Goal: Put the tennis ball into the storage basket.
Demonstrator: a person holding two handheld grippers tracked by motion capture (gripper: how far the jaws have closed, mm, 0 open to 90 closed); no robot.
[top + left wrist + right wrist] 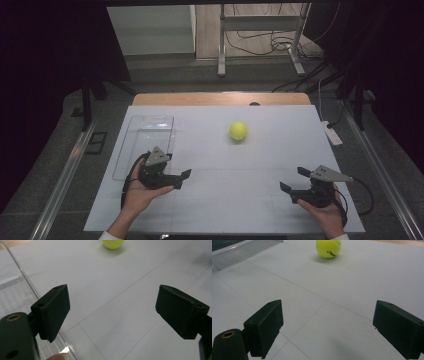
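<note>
A yellow tennis ball [238, 131] rests on the white table mat, past the middle toward the far side. It also sits at the top edge of the left gripper view [113, 243] and near the top of the right gripper view [328, 248]. My left gripper [176, 176] is held low at the near left, beside the clear tray, jaws open with nothing between them [112, 312]. At the near right my right gripper [294, 180] points toward the ball, also open and empty [327, 326]. Both grippers stay well short of the ball.
A clear plastic tray [144, 145] lies along the left side of the white mat [225, 200]; its rim shows at the left of the left gripper view [22, 275]. A white remote-like object [332, 133] lies off the mat's right edge. The wooden table edge [220, 98] runs along the far side.
</note>
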